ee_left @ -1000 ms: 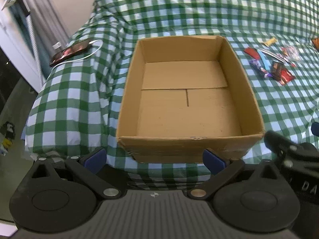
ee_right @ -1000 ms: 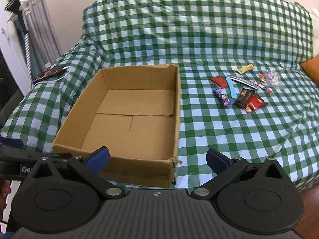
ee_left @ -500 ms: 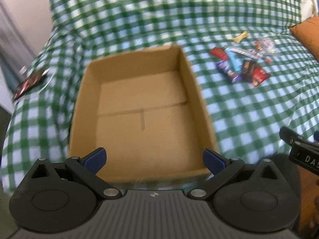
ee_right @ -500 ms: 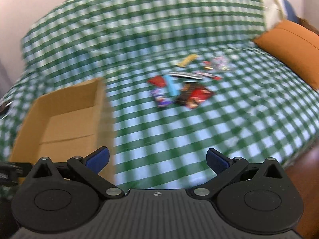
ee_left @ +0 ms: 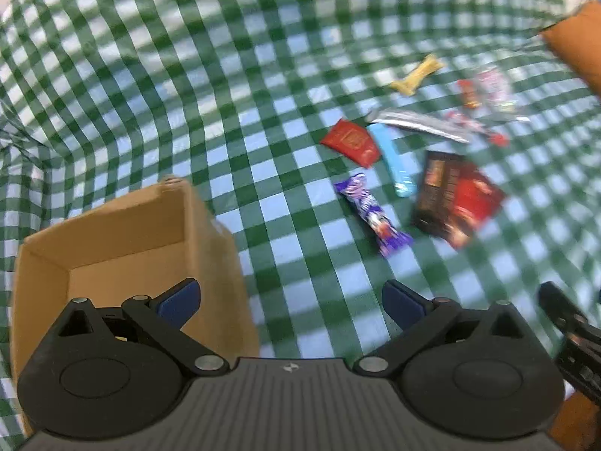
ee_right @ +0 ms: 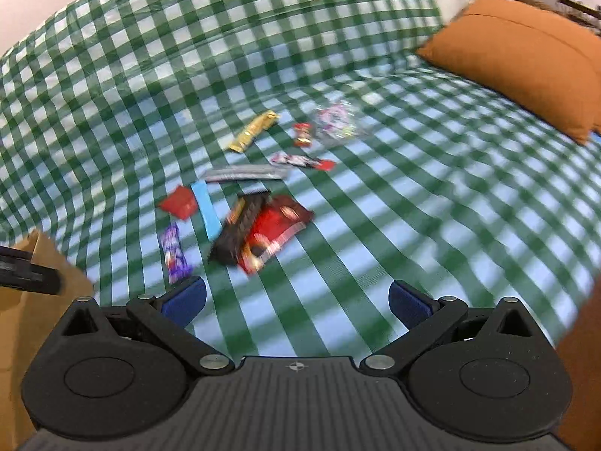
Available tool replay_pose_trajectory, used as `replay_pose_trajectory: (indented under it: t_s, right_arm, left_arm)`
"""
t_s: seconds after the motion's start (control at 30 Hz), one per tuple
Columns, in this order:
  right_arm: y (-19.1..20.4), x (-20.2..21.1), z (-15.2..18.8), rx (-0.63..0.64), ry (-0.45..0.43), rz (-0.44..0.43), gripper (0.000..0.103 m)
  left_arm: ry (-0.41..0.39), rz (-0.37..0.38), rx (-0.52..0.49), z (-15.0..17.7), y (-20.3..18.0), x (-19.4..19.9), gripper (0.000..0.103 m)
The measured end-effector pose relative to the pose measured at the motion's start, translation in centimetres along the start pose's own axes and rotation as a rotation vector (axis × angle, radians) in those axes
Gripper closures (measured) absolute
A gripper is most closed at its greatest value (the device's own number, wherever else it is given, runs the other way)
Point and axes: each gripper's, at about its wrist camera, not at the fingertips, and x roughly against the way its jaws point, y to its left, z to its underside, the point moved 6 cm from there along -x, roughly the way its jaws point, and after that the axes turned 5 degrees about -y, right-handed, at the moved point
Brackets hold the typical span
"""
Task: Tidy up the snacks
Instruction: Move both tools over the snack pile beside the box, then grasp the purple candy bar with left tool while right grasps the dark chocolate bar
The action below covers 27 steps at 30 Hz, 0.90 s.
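Note:
Several snack packets lie scattered on the green checked cloth (ee_left: 188, 75): a purple candy (ee_left: 372, 214), a red packet (ee_left: 351, 143), a blue bar (ee_left: 394, 161), a dark and red bag (ee_left: 456, 197), a silver stick (ee_left: 417, 124) and a yellow bar (ee_left: 417, 75). The open cardboard box (ee_left: 124, 248) is at lower left. My left gripper (ee_left: 291, 302) is open and empty, short of the purple candy. My right gripper (ee_right: 296, 298) is open and empty, just short of the dark and red bag (ee_right: 263, 229) and purple candy (ee_right: 174, 255).
An orange pillow (ee_right: 526, 60) lies at the far right of the bed. A clear wrapper (ee_right: 336, 122) and small red candies (ee_right: 302, 133) lie behind the pile. The box corner (ee_right: 45, 274) shows at the left of the right wrist view, with the other gripper over it.
Both grippers have swung right, away from the box and toward the snack pile, and moved closer to it. Both stay open and empty.

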Motion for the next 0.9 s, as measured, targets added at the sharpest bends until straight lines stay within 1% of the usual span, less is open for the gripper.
replay_pose_trajectory:
  t_s: [0.1,0.23,0.3,0.4,0.43,0.47,0.53,0.57,0.6,0.67,0.7,0.73,0.83,0.9]
  right_arm:
    - [0.8,-4.9,-1.4,0.056,-0.014,-0.03,0.0]
    - [2.9,-10.4,-2.2,0.162,-0.019,-0.05,0.0]
    - [4.0,-12.6,-2.3,0.223,-0.037,-0.064,0.0]
    - [5.7,-15.8,-2.0,0.316,-0.019,-0.077,0.0]
    - [6.2,-16.8,-1.7,0.341,-0.01,-0.089,0.0]
    - [6.5,-17.7,-1.5,0.361,-0.013,-0.085,0.0]
    - [6.8,-19.5,-0.8,0.381,-0.001,-0.09,0.0]
    - [6.7,-20.5,-0.4,0.375,0.023,-0.111,0.0]
    - [6.5,-20.9,-0.2,0.365,0.007,-0.113,0.0]
    - [6.9,-21.2,0.5,0.444,-0.038,-0.085,0.0]
    - [6.9,-21.0,0.7,0.452,-0.067,-0.082,0.0]
    - [7.0,-21.0,0.8,0.44,-0.077,-0.081,0.0]
    - [6.9,-20.9,0.8,0.436,-0.072,-0.08,0.0]
    - [7.1,-20.9,0.5,0.45,-0.05,-0.057,0.0]
  left_arm:
    - [0.045,-0.006,0.03,-1.7,-1.2,-5.1,0.0]
    - [0.046,0.0,0.03,-3.6,-2.6,-10.0,0.0]
    - [0.066,0.016,0.028,-4.0,-3.3,-12.2,0.0]
    - [0.099,0.005,0.009,-3.7,-3.8,-15.3,0.0]
    - [0.085,0.004,0.021,-3.7,-3.6,-15.8,0.0]
    - [0.072,0.019,0.045,-3.7,-3.3,-16.2,0.0]
    - [0.084,0.054,0.068,-3.5,-2.8,-16.9,0.0]
    - [0.108,0.068,0.07,-3.1,-2.7,-17.5,0.0]
    - [0.098,0.087,0.084,-3.0,-2.4,-17.6,0.0]
    - [0.099,0.109,0.093,-2.9,-2.1,-17.7,0.0]
    - [0.103,0.112,0.096,-2.9,-2.0,-17.8,0.0]
    - [0.106,0.11,0.098,-2.9,-2.0,-17.9,0.0]
    - [0.107,0.101,0.097,-2.9,-2.1,-17.9,0.0]
    - [0.121,0.097,0.092,-3.0,-2.2,-17.7,0.0]
